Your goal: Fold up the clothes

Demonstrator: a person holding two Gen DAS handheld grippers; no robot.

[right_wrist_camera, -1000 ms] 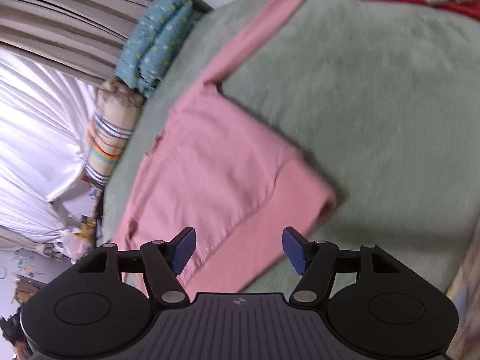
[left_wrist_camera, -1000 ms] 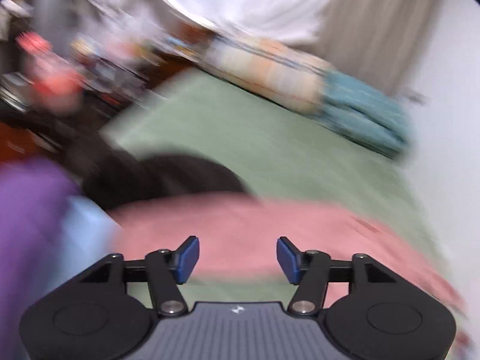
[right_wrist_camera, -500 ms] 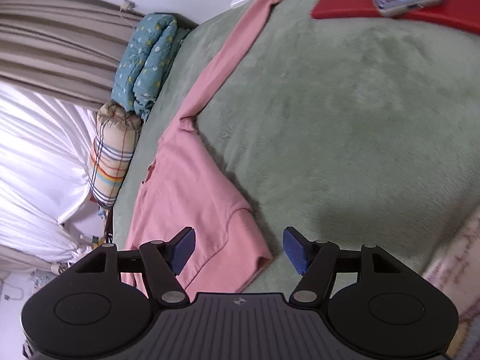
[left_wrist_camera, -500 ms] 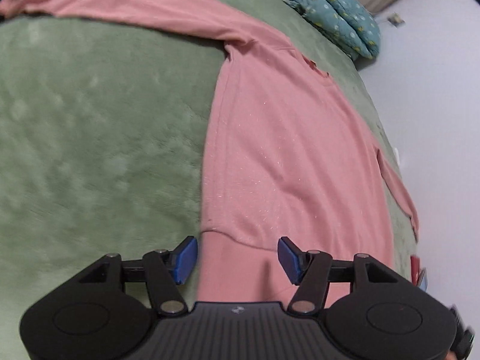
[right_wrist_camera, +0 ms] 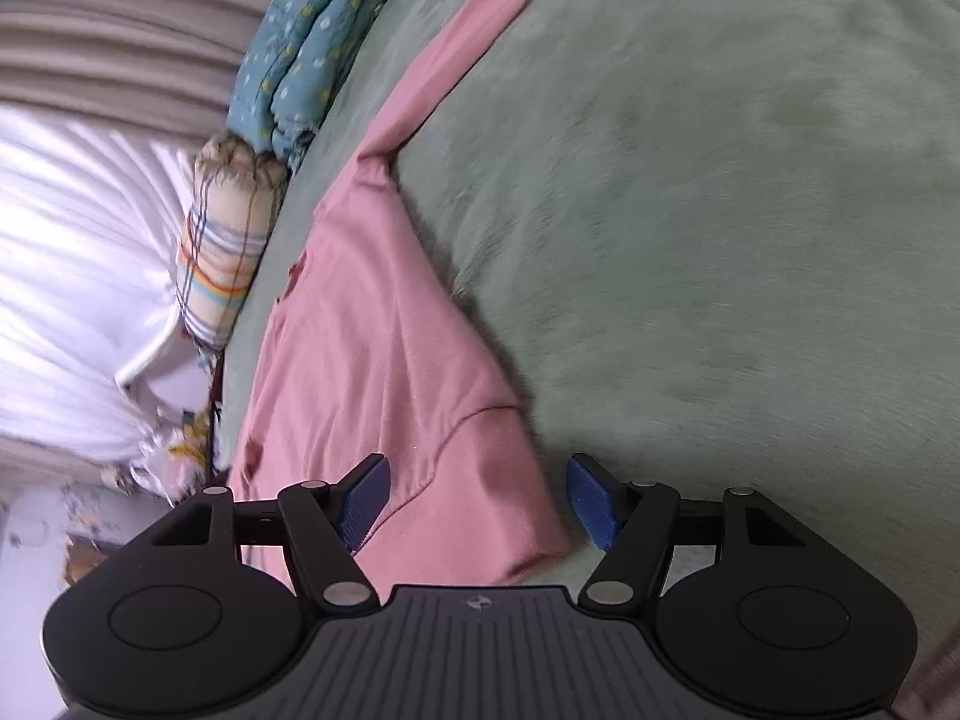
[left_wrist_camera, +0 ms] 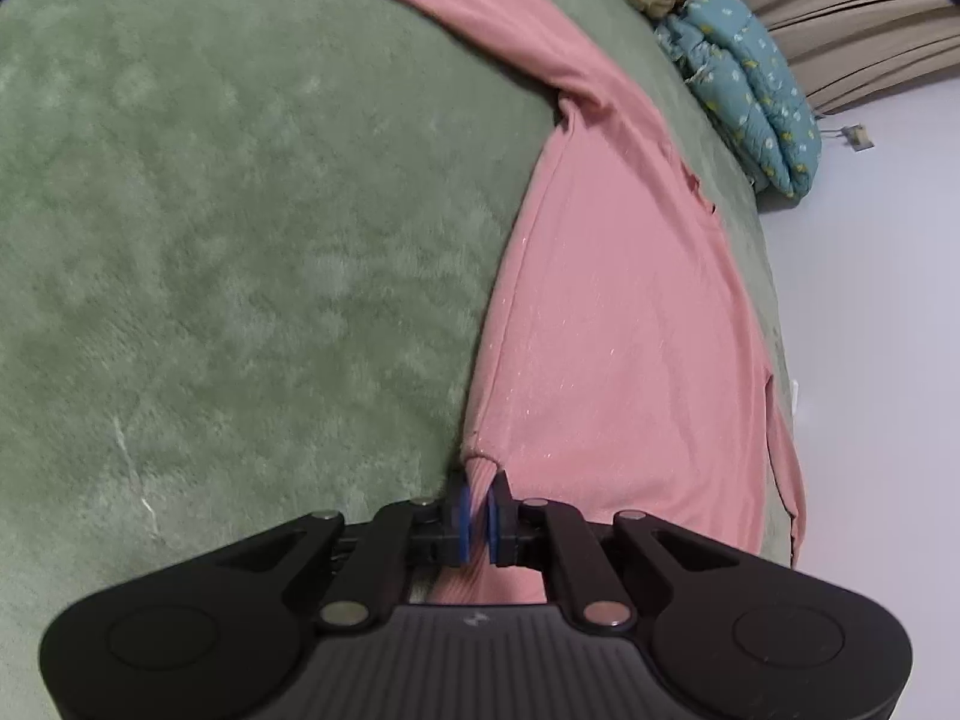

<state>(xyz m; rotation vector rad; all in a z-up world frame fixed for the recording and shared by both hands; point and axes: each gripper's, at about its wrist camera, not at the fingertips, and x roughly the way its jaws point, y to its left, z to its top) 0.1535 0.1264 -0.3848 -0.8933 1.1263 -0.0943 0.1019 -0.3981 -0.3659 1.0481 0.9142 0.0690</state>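
Note:
A pink long-sleeved top (left_wrist_camera: 624, 324) lies spread on a green blanket (left_wrist_camera: 240, 252), its sleeves stretched out to either side. My left gripper (left_wrist_camera: 477, 516) is shut on the ribbed hem at one bottom corner, and the cloth puckers up into the blue pads. In the right wrist view the same pink top (right_wrist_camera: 372, 348) runs away from me. My right gripper (right_wrist_camera: 477, 501) straddles the opposite hem corner with its jaws closing. The hem lies between the blue pads, which do not press on it.
A rolled teal quilt (left_wrist_camera: 750, 84) and a striped plaid bundle (right_wrist_camera: 222, 252) lie along the far edge of the green blanket (right_wrist_camera: 720, 210). Striped curtains (right_wrist_camera: 108, 30) hang behind them. A white wall (left_wrist_camera: 870, 360) borders the bed.
My left gripper dropped to the hem corner and shut on it. My right gripper moved in over the other hem corner, and the red item with the phone left its view.

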